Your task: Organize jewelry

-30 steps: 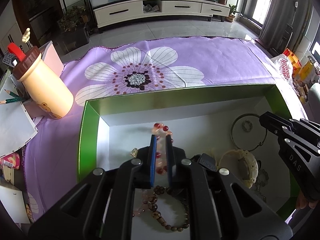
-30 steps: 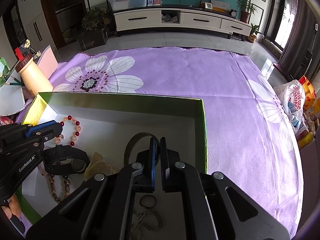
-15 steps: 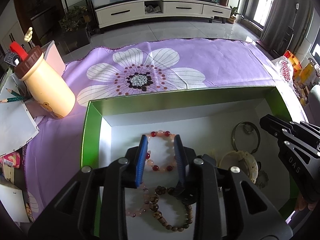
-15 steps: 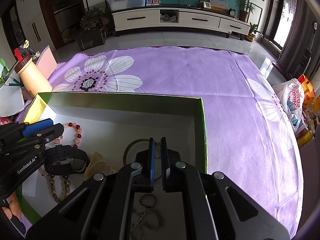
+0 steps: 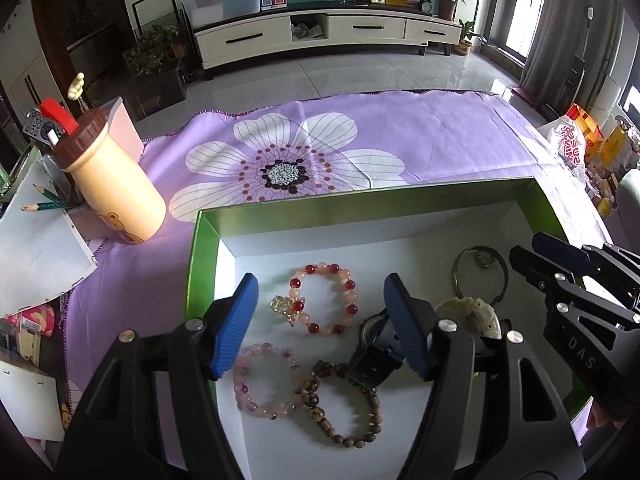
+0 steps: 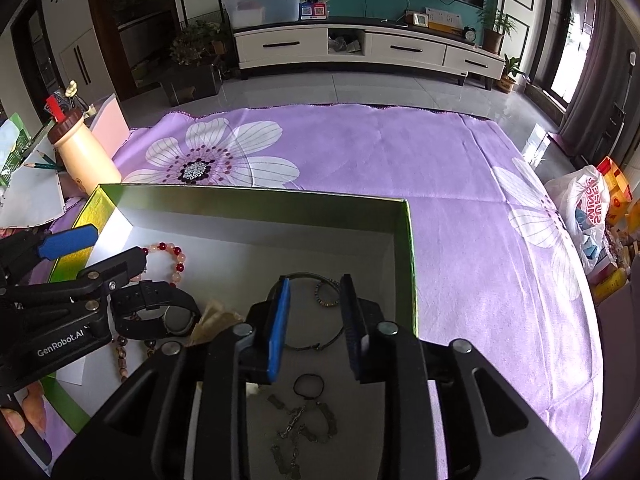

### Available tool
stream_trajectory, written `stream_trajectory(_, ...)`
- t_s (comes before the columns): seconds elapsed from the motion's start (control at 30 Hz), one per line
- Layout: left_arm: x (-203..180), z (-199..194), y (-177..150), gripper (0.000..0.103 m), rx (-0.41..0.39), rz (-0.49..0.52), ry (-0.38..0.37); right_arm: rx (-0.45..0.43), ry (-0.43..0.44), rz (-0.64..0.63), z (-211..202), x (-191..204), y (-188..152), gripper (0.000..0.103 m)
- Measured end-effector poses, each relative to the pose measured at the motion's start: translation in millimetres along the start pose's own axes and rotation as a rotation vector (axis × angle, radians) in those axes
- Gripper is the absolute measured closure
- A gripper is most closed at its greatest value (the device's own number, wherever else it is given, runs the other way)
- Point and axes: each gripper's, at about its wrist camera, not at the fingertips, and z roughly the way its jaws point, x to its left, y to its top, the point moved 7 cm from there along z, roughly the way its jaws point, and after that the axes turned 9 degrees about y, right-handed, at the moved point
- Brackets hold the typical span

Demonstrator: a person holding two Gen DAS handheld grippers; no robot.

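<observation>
Now your left hand-held gripper (image 5: pixel 320 300) hangs over the green box (image 5: pixel 202 264), spread wide, its jaws having just been opening; nothing is pinched. The red and peach bead bracelet (image 5: pixel 326 300) lies flat on the box's white floor between the blue pads (image 5: pixel 236 328), clear of both. Toward the near edge of the box from it lie a pink bead bracelet (image 5: pixel 266 380) and a brown wooden bead bracelet (image 5: pixel 348 408), the two touching. A black watch (image 5: pixel 374 354) sits just right of them, partly behind your right-side pad.

Your right hand-held gripper (image 6: pixel 314 310) is parted too, jaws just having opened some way, with a thin metal bangle (image 6: pixel 308 312) lying on the box floor between them; the pads do not press it. A small beaded ring (image 6: pixel 326 294) lies inside the bangle's loop. Nearer the camera in the box lie a small dark ring (image 6: pixel 308 386) and a silver chain (image 6: pixel 300 428).

The box rests on the purple flowered cloth (image 6: pixel 400 160) over the worktop.
</observation>
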Motion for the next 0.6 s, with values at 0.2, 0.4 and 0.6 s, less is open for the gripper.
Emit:
stream_trajectory(0.2,6.0,-12.0,-4.1,0.023,-0.005,-0.007,0.018,-0.006,-0.012,-0.002,-11.8,0.5,-3.6,0.06)
stream_trajectory(0.4,15.4,-33.9,-11.1,0.009,-0.01,-0.016,0.036,-0.025,-0.033,-0.015,-37.0,4.0,-9.6,0.038)
stream_trajectory(0.6,23.4,-58.2,-16.8,0.002,-0.024,-0.046,0.039,-0.027,-0.056,-0.039,-57.5,8.4,-17.4,0.02)
